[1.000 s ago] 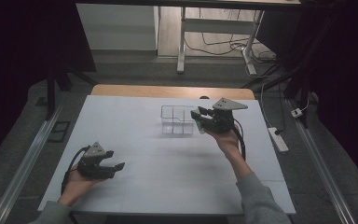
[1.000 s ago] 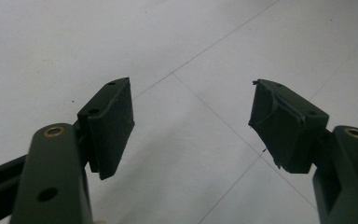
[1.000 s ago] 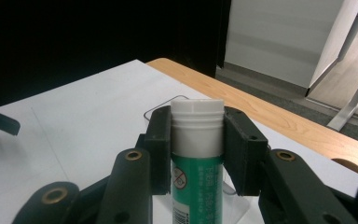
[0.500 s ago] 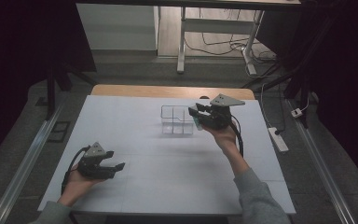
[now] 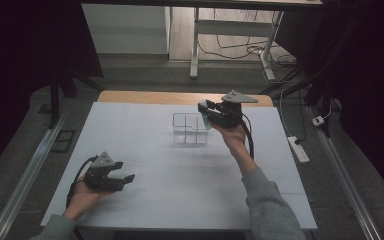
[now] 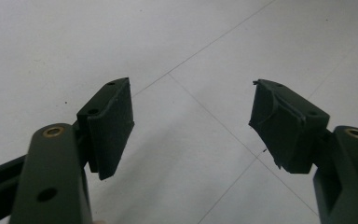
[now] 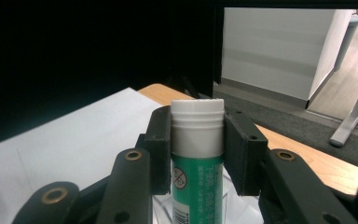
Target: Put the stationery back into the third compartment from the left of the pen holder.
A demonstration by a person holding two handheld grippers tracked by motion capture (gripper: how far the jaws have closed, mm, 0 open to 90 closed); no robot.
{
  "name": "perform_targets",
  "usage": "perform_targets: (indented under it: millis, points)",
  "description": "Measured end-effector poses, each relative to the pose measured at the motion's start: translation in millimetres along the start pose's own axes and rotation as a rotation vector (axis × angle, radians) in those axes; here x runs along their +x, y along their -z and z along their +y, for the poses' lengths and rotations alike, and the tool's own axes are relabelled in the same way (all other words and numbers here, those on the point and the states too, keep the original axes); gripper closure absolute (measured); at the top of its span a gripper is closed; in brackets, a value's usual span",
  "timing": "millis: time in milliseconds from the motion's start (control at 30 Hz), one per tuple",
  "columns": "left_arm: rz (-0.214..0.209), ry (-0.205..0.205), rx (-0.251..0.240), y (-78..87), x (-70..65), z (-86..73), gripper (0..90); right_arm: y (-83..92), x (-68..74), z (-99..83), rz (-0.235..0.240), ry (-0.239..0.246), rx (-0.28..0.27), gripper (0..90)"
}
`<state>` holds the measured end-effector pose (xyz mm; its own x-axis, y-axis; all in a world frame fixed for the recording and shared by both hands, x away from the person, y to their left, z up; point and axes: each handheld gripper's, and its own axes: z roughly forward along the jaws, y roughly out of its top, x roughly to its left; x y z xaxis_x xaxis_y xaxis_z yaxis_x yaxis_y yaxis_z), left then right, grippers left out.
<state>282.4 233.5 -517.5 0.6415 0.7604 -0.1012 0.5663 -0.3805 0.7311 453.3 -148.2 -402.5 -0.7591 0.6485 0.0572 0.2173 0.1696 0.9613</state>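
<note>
My right gripper (image 5: 206,111) is shut on a green glue stick (image 7: 197,154) with a white cap, held upright between the jaws. It hovers at the right edge of a clear plastic box (image 5: 190,128) with compartments that stands mid-table toward the back. The box's rim (image 7: 163,211) shows just below the stick in the right gripper view. My left gripper (image 5: 122,179) rests low at the front left of the white table (image 5: 145,150), open. Its pads (image 6: 109,123) stand wide apart over bare table surface with nothing between them.
A wooden strip (image 5: 155,97) runs along the table's far edge. A power strip (image 5: 298,148) lies on the floor to the right. Desk legs and cables (image 5: 230,45) stand beyond the table. Metal rails (image 5: 25,175) flank the table on both sides.
My right gripper has moved slightly left and farther back with the glue stick, closer over the clear box. The left gripper has stayed put.
</note>
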Motion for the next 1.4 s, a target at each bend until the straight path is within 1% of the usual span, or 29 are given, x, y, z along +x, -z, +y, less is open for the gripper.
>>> perform_targets:
  millis: [100,200,267,333,500,567,633,700,800,833,867,900,933,1000,1067,1200,1300,1333,1400]
  points:
    - [-0.001,-0.002,0.004,-0.4,0.2,0.2,29.3,-6.2,-2.6,3.2,-0.016,0.000,-0.004,65.2]
    - [-0.002,-0.002,0.009,-1.1,0.8,0.2,29.3,-13.0,-5.2,4.5,-0.037,0.022,0.007,65.2]
    - [-0.001,-0.001,0.012,-1.5,1.0,0.1,29.2,-18.5,-8.0,3.4,-0.046,0.023,0.010,65.2]
    - [-0.001,0.002,0.013,-1.5,1.2,0.0,29.2,-22.9,-10.3,1.4,-0.060,0.015,0.013,65.1]
    - [0.000,0.002,0.017,-1.8,1.4,-0.3,29.0,-30.6,-15.0,-5.6,-0.073,-0.013,0.012,65.1]
    - [0.000,0.006,0.018,-1.7,1.5,-0.5,29.0,-32.2,-16.2,-8.2,-0.069,-0.014,0.024,65.0]
    - [-0.001,0.008,0.022,-2.5,2.1,-0.6,29.0,-33.1,-17.1,-10.7,-0.074,-0.011,0.035,65.0]
    - [-0.002,0.006,0.027,-3.4,2.4,-0.6,28.9,-33.8,-17.9,-13.2,-0.069,-0.026,0.037,65.0]
    - [-0.001,0.003,0.034,-3.4,2.1,-0.8,28.4,-35.7,-18.3,-16.0,-0.075,-0.022,0.052,64.9]
    - [0.000,0.004,0.034,-3.2,2.2,-0.9,28.4,-36.1,-18.3,-16.4,-0.076,-0.021,0.058,64.5]
    - [0.000,0.005,0.033,-3.2,2.4,-0.9,28.4,-36.6,-18.2,-17.4,-0.088,-0.013,0.073,63.3]
    - [-0.001,0.006,0.033,-3.4,2.6,-0.9,28.4,-37.1,-17.7,-18.5,-0.094,-0.015,0.079,58.9]
    - [-0.001,0.007,0.034,-3.7,2.8,-0.9,28.3,-36.8,-18.0,-19.2,-0.092,-0.019,0.089,55.2]
    - [-0.001,0.010,0.038,-4.6,3.0,-1.2,28.3,-34.7,-18.2,-20.4,-0.102,-0.023,0.100,54.9]
    - [-0.001,0.007,0.043,-4.9,3.0,-1.3,28.3,-30.6,-19.2,-21.9,-0.095,-0.035,0.102,54.7]
    - [-0.001,0.007,0.041,-4.8,2.6,-1.1,28.2,-24.4,-20.7,-24.0,-0.083,-0.043,0.112,54.5]
    - [-0.001,0.009,0.043,-5.2,2.8,-1.1,28.2,-20.0,-20.3,-25.4,-0.070,-0.038,0.125,54.6]
    - [-0.002,0.010,0.043,-5.4,2.9,-1.0,28.2,-17.7,-19.9,-25.9,-0.063,-0.028,0.128,54.6]
    - [-0.002,0.012,0.042,-5.5,3.1,-1.1,28.2,-14.8,-19.0,-26.7,-0.054,-0.024,0.127,54.1]
